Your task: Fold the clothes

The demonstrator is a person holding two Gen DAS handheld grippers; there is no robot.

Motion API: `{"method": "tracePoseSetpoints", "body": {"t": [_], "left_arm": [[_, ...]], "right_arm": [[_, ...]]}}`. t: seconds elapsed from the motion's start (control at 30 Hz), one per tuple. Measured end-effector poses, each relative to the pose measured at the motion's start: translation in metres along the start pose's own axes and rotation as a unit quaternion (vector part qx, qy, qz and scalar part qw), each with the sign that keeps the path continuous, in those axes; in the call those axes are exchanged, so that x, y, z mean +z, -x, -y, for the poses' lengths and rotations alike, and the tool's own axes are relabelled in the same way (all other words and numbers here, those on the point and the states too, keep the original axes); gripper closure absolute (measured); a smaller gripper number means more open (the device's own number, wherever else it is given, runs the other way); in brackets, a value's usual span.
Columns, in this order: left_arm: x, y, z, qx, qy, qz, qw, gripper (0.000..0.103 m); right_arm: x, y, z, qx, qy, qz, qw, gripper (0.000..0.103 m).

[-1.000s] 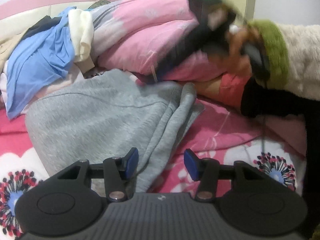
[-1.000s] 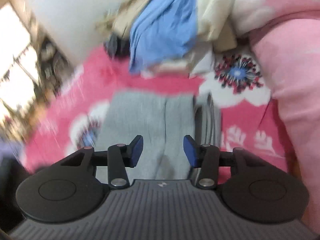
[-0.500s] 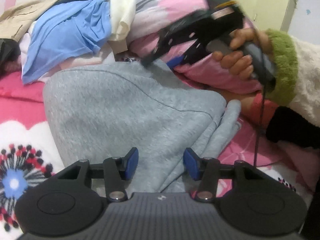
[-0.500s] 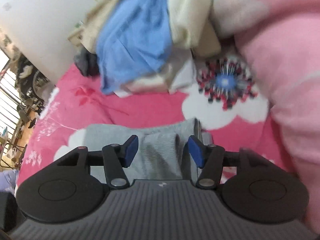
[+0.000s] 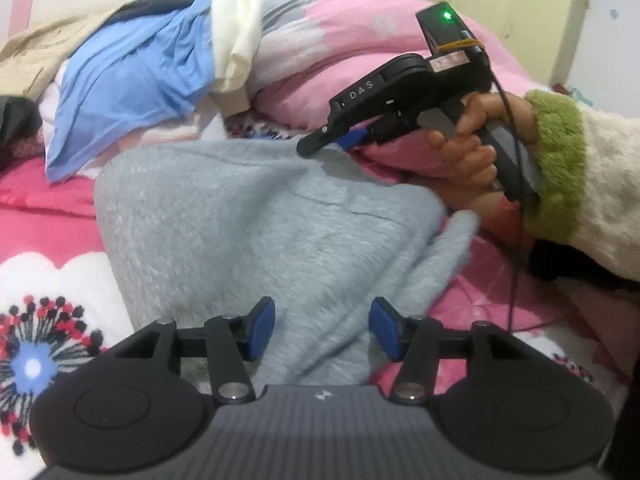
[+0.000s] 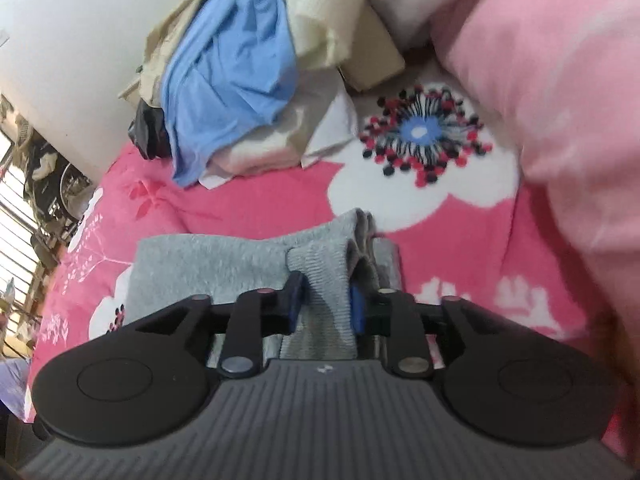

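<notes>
A grey fleece garment [image 5: 260, 220] lies spread on the pink floral bedsheet [image 5: 40, 220]. My left gripper [image 5: 322, 328] hovers over its near part, jaws opening, cloth below the gap and neither pad pressing on it. A hand [image 5: 472, 152] in a green-cuffed fluffy sleeve holds my right gripper [image 5: 320, 140] at the garment's far edge. In the right wrist view the right gripper [image 6: 326, 300] is closing. The ribbed hem [image 6: 324, 268] of the grey garment [image 6: 200, 264] is bunched between its blue pads, which press on it.
A pile of clothes topped by a blue garment [image 5: 132, 92] and a cream one lies at the back left. The blue garment [image 6: 232, 68] also shows in the right wrist view. A bulky pink quilt [image 5: 340, 48] rises behind the grey garment and fills the right side [image 6: 540, 80].
The right gripper has come down onto the garment's far edge and its jaws have narrowed around the ribbed hem. The left gripper has rolled slightly and stayed over the near part.
</notes>
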State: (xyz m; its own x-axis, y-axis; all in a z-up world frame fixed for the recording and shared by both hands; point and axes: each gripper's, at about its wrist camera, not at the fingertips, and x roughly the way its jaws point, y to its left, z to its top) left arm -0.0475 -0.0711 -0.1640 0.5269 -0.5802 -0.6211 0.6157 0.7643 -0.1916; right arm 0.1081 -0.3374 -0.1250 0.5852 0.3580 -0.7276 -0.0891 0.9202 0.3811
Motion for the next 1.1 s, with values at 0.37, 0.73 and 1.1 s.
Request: {"method": "tracePoseSetpoints", "body": {"t": [0.37, 0.73, 1.1], "left_arm": [[-0.006, 0.023, -0.016, -0.010, 0.027, 0.001, 0.9996, 0.044], [-0.006, 0.015, -0.009, 0.034, 0.033, -0.024, 0.9986, 0.042], [-0.005, 0.011, -0.005, 0.051, 0.021, -0.032, 0.9980, 0.038]], "right_arm": [[-0.021, 0.022, -0.108, -0.036, 0.243, 0.093, 0.965, 0.074], [-0.029, -0.032, -0.095, -0.033, 0.218, 0.010, 0.975, 0.084], [-0.038, -0.042, -0.086, -0.030, 0.199, 0.001, 0.980, 0.085]]}}
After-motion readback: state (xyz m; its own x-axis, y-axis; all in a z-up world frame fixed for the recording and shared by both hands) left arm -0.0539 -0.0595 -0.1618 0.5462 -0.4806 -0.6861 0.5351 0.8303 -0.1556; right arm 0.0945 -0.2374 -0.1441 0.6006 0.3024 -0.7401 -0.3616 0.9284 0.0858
